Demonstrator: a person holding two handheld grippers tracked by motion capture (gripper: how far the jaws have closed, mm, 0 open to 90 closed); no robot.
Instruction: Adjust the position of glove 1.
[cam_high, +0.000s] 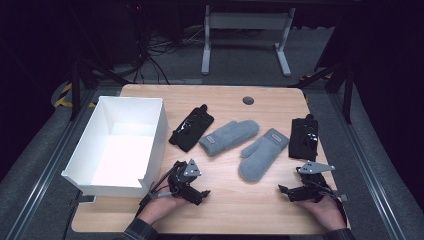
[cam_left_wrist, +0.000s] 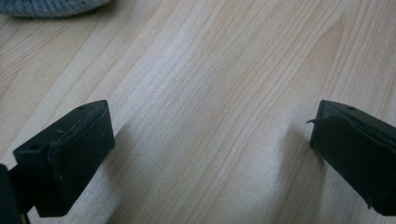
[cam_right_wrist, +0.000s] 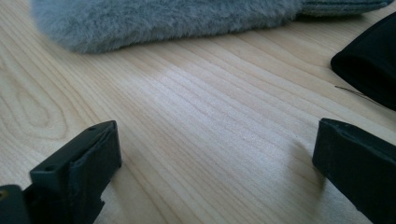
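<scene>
I am resting my left claw (cam_high: 199, 191) on the near part of the desk (cam_high: 235, 205), jaws spread wide with only bare wood between them. I am holding my right claw (cam_high: 286, 192) the same way near the right edge, jaws apart and gripping nothing.

Just beyond my right claw the nearer grey mitten (cam_high: 261, 154) is lying at a slant, its fluffy rounded end pointing toward me; the second grey mitten (cam_high: 229, 136) is lying to its left, farther off. A black glove (cam_high: 191, 128) is sitting left of that one, touching it or nearly so, and another black glove (cam_high: 304, 137) is lying far right, just beyond my right hand. The white box (cam_high: 146, 178) is standing open at the left, right beside my left claw.

What I am thinking could go wrong: the mittens are soft and thick, so a shallow pinch may catch only the fluff and let the mitten slip out as I lift. The black glove is close beside the nearer mitten's cuff, so a wide claw coming in there could drag both. My left claw is also close to the box wall and could knock it when swinging.

The desk is pale wood with a round cable hole (cam_high: 248, 100) at the far edge. Around it the room is dark, with grey carpet, tangled cables and a white desk frame (cam_high: 245, 30) beyond.
</scene>
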